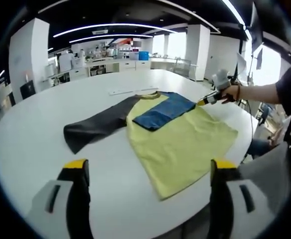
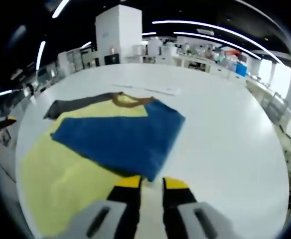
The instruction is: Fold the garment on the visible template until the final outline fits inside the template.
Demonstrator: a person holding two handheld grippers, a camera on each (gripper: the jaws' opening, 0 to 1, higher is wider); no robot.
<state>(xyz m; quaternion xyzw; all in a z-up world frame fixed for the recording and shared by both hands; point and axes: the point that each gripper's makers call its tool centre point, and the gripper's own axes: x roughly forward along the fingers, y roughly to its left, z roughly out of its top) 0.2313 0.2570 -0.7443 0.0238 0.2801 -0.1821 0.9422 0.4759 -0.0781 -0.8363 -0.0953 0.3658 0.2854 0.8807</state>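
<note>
Yellow fabric of one short-sleeved garment (image 1: 180,144) is being spread flat on the white round tabletop (image 1: 46,124), one blue sleeve (image 2: 120,134) folded over it, one dark sleeve (image 1: 98,127) lying outstretched. The left tool (image 1: 148,172) is being held wide apart; the right tool (image 2: 152,185) is being kept narrow at the blue sleeve's corner, nothing visibly gripped.
</note>
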